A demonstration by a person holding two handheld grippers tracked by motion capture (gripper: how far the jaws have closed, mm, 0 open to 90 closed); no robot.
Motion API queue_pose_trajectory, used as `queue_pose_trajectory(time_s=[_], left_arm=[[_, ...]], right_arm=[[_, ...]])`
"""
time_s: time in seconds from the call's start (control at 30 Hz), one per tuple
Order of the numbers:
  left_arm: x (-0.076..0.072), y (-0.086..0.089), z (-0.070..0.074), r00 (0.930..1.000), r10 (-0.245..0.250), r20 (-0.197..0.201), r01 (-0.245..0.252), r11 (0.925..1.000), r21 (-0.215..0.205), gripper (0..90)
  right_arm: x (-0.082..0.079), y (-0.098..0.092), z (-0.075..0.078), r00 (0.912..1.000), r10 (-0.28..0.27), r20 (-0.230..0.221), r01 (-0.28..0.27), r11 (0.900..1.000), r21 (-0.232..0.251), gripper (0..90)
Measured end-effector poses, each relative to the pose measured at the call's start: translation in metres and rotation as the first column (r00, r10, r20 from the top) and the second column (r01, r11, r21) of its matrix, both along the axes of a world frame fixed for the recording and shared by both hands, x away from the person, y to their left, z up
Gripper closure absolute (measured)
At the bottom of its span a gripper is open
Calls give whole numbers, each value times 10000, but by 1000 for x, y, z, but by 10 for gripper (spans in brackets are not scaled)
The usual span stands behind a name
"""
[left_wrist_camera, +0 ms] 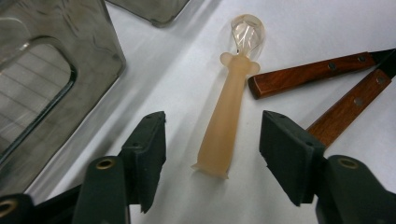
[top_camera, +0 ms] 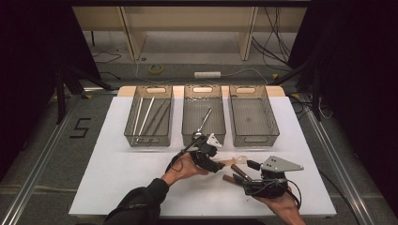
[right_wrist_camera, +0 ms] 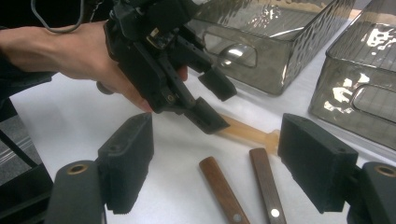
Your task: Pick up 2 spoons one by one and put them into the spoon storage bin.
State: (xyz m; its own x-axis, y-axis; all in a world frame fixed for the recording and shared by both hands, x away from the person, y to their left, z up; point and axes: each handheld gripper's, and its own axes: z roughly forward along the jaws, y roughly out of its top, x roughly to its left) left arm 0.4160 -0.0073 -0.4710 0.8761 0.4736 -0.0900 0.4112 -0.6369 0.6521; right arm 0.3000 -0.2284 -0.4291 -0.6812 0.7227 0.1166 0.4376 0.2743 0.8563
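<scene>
Nearest the high camera, at the 5 o'clock edge of the white worktop (top_camera: pixel 117 173), the right claw (right_wrist_camera: pixel 215 163) rests in the person's right hand with its jaws spread wide and nothing between them; in its own view two wooden-handled utensils (right_wrist_camera: pixel 243 191) lie side by side on the sheet just beyond its pads. At 11 o'clock from it, the left claw (left_wrist_camera: pixel 212 154) points down at a slant over a translucent plastic spoon (left_wrist_camera: pixel 231 107). Its jaws are spread on either side of the spoon's handle end, pads clear of it on both flanks, and the spoon lies flat on the worktop. The spoon's clear bowl points to 12 o'clock in the left gripper view, with the wooden handles fanning off at 2 o'clock, close beside its neck. Three smoky plastic bins stand in a row at 12 o'clock on the worktop: the left bin (top_camera: pixel 149 117) holds chopsticks, the middle bin (top_camera: pixel 203 117) a metal spoon (top_camera: pixel 203 124), and the right bin (top_camera: pixel 253 115) sits alongside.
</scene>
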Motion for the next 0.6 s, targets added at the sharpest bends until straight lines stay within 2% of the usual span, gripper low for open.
queue_pose_trajectory(time_s=[0.13,0.37,0.6], left_arm=[[0,-2,-2,10000,-65,12,65,10000,42,451],[-1,-7,-6,9994,-331,77,328,9988,373,537],[-2,-10,-9,9976,-558,399,529,9961,707,640]], right_arm=[[0,0,0,10000,-1,-7,1,10000,8,279],[0,0,0,10000,-5,-19,5,10000,-5,279],[0,0,-1,10000,-3,-28,3,10000,2,280]])
